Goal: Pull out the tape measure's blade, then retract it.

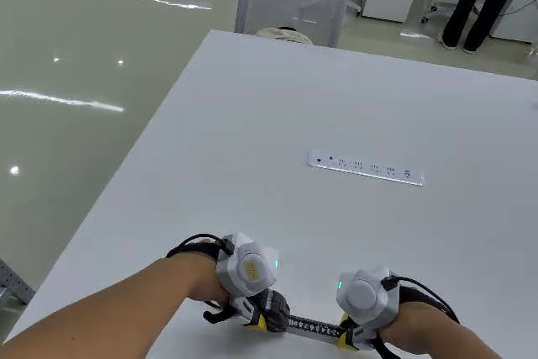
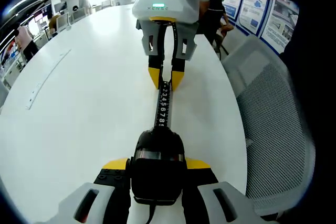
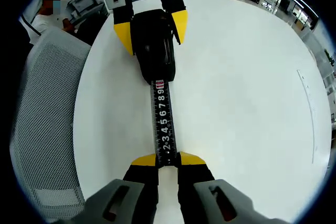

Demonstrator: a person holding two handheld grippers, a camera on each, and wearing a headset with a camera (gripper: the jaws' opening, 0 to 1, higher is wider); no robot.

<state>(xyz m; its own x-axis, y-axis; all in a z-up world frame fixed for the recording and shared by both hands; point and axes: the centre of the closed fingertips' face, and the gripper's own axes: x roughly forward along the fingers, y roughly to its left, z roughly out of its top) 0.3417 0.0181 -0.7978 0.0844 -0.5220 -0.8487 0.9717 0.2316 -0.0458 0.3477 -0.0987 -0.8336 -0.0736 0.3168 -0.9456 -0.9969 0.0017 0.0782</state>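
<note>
the tape measure is at the near edge of the white desk, strung between the two claws. the left claw is clamped round the black case, with a yellow-tipped finger on each flat side. the right claw is pinched shut on the tip of the blade. a short run of blade, numbered up to about nine, shows between it and the mouth of the case. by my reckoning the pull-out is barely begun, with most of the draw and the whole retraction yet to do.

the case looks small, hard and smooth, plastic i'd guess. it seems light enough for one claw but liable to twist if gripped off centre, so the hold across its flat sides looks right. the blade is thin steel, stiff along its curve but quick to kink if bent sideways. it is also sprung, so a tip that slips free would likely whip back. best to hold it right at the end and pull straight in line.

further up the desk a power strip lies well clear.
</note>
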